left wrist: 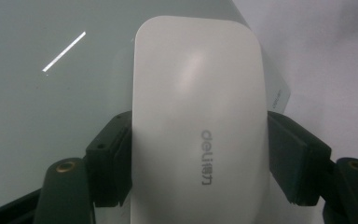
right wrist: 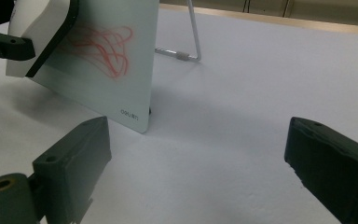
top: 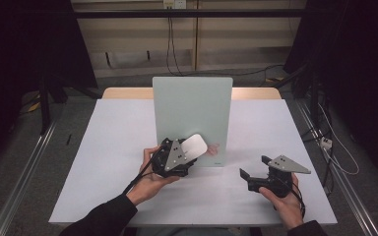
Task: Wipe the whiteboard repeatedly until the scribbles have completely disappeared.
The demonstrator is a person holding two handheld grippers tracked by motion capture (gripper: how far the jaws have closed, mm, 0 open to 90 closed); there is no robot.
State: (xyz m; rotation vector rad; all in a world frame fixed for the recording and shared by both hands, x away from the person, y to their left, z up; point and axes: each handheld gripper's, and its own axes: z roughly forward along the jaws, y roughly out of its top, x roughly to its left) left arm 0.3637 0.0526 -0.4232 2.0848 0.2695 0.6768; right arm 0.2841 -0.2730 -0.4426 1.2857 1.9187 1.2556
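A white-covered worktop (top: 128,196) is seen in a dim room, with a pale glass board (top: 192,113) propped upright at its middle. A white eraser (left wrist: 198,126) is grasped by the left claw (top: 184,152), its long axis running along the jaws, and is held against the board's lower face. Red scribbles (right wrist: 100,46) lie just beside it, toward the right claw (top: 253,169), which is held released, well apart.
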